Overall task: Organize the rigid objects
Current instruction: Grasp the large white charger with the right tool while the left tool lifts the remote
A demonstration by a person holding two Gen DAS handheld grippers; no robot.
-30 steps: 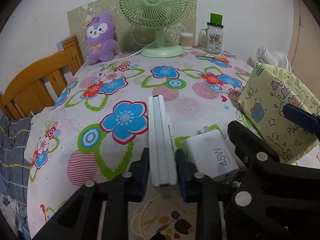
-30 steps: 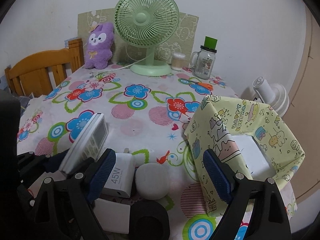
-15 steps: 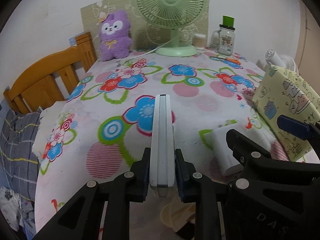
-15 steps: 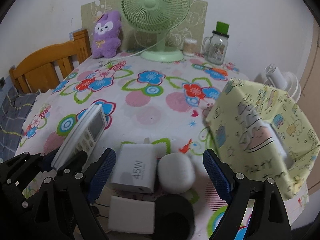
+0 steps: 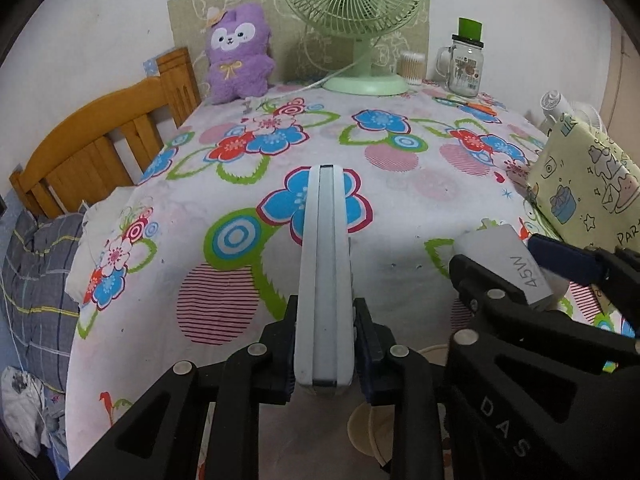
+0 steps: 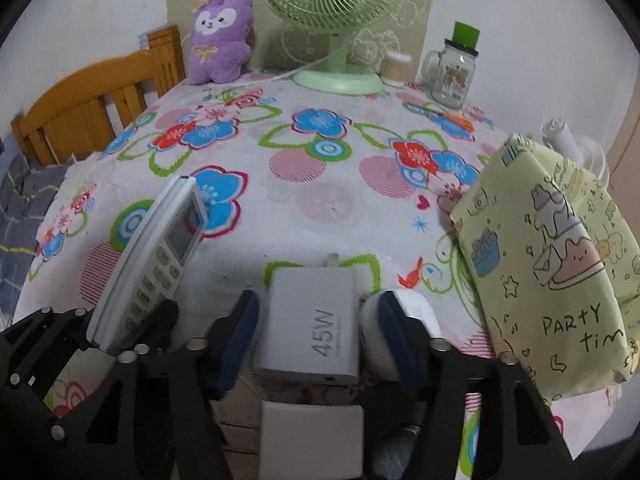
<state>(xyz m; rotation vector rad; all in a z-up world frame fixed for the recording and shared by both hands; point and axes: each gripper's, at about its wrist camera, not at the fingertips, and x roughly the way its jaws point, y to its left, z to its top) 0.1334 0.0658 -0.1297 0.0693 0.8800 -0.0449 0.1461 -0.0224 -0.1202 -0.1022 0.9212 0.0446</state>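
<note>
Remote (image 5: 325,276) clenched edge-on in the left tool (image 5: 325,354), lifted off the desk (image 5: 400,200).
Right tool (image 6: 318,330) has just closed, pads hugging the 45W charger (image 6: 310,326) on the desk, probably bound for the party bag (image 6: 552,264).

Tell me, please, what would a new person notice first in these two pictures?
Probably the bright flower-print tablecloth that fills both views, with the green fan and the purple plush toy standing at its far edge by the wall. Close to the cameras, the left claw holds a white remote control on its edge, and the right claw, whose jaws have just been closing, grips a white charger marked 45W.
</note>
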